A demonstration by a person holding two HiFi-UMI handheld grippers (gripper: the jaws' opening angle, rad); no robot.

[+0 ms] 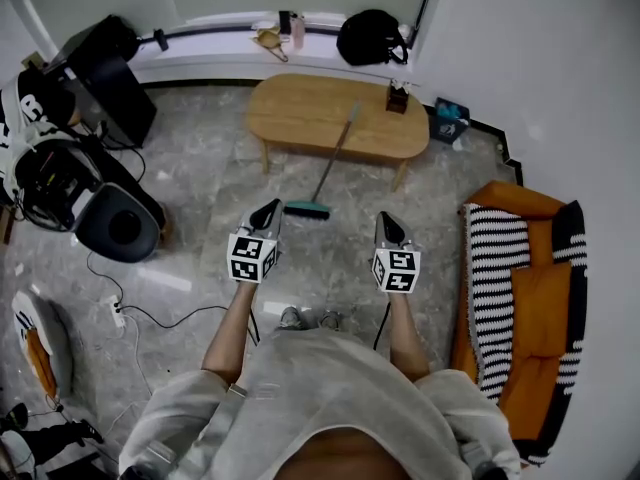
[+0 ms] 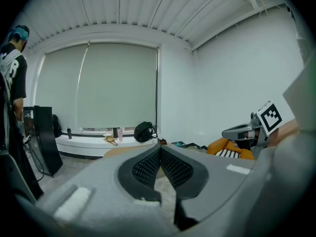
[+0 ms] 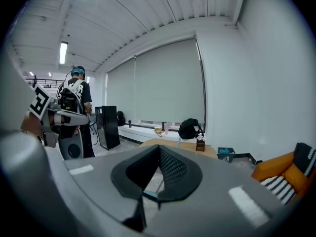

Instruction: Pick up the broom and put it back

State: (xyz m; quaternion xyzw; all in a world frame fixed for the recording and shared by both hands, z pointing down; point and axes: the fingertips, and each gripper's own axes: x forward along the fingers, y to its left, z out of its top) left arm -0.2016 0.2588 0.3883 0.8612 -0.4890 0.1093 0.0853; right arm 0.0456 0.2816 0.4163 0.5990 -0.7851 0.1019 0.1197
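The broom [image 1: 306, 209] stands on the floor, its teal head down and its grey handle [image 1: 338, 148] leaning against the front edge of the wooden table [image 1: 300, 118]. My left gripper [image 1: 269, 210] hovers just left of the broom head, apart from it, jaws shut and empty. My right gripper [image 1: 388, 222] hangs further right, also shut on nothing. In the left gripper view the gripper [image 2: 160, 150] has its pads meeting. In the right gripper view the gripper [image 3: 159, 150] is closed too, and a sliver of the teal broom head [image 3: 149, 195] shows below the pads.
An orange sofa [image 1: 530, 313] with a striped cushion [image 1: 492, 268] lines the right wall. A black cabinet [image 1: 110, 83], a round black seat [image 1: 120, 230] and floor cables [image 1: 135, 313] crowd the left. A black backpack [image 1: 370, 38] sits on the window ledge. A person [image 3: 74, 102] stands at the left.
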